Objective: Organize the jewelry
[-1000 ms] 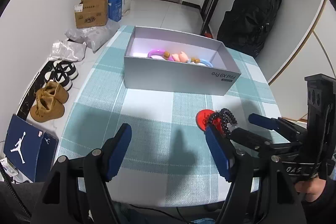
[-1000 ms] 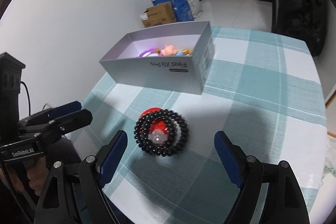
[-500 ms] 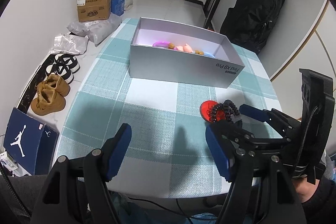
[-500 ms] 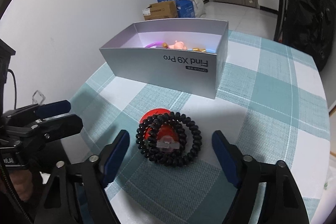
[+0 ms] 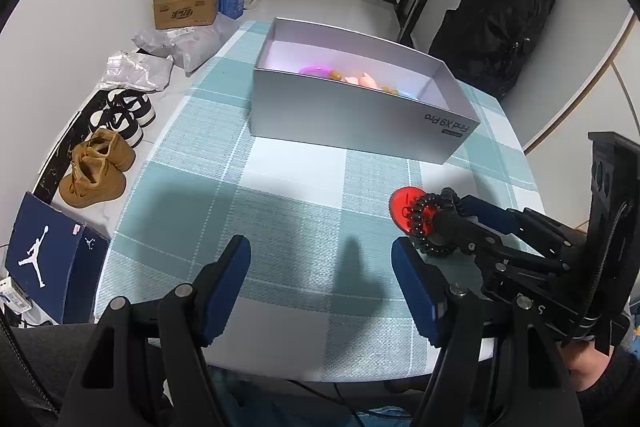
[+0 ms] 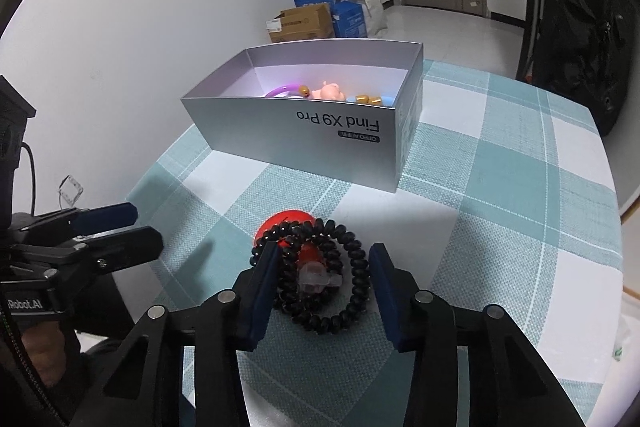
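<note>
Left tongs (image 5: 320,283) hang open over the checked counter (image 5: 280,211); right tongs (image 5: 452,219) seemingly straddle the black bead bracelet (image 5: 430,223).

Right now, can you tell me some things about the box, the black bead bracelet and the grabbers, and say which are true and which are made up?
1. The black bead bracelet lies on the table. True.
2. The silver box is empty. False: a pink pig and other trinkets lie inside.
3. The right gripper has its jaws around the bracelet. True.
4. The left gripper holds the red disc. False: its jaws are open and hold nothing.
</note>
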The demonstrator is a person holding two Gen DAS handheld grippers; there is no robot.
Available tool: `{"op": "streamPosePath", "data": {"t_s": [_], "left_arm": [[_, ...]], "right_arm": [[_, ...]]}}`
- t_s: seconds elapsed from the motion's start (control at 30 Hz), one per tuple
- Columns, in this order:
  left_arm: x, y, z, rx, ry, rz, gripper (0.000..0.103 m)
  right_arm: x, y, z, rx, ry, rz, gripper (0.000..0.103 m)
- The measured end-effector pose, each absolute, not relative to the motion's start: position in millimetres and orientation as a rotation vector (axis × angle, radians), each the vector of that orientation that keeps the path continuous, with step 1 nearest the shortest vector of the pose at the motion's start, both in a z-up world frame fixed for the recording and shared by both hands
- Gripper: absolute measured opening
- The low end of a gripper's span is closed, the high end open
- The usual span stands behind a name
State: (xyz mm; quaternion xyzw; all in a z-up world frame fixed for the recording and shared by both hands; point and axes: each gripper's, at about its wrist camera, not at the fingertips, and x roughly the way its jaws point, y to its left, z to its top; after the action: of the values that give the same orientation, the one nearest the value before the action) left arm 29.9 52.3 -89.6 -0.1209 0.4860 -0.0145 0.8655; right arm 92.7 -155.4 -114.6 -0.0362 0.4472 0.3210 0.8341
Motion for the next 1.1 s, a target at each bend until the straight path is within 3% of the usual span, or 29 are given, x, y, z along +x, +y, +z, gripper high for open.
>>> {"op": "streamPosePath", "data": {"t_s": [0.6,1.1], "left_arm": [[41,-3,-96,-0.129,1.049,-0.152,0.069],[52,-43,-107,0.123,1.036,-0.110,0.069]], "right_arm": [[109,-208,-81,0.223,0.879,0.661,0.043],[111,-245,-76,0.297,0.870,0.622,0.043]]}}
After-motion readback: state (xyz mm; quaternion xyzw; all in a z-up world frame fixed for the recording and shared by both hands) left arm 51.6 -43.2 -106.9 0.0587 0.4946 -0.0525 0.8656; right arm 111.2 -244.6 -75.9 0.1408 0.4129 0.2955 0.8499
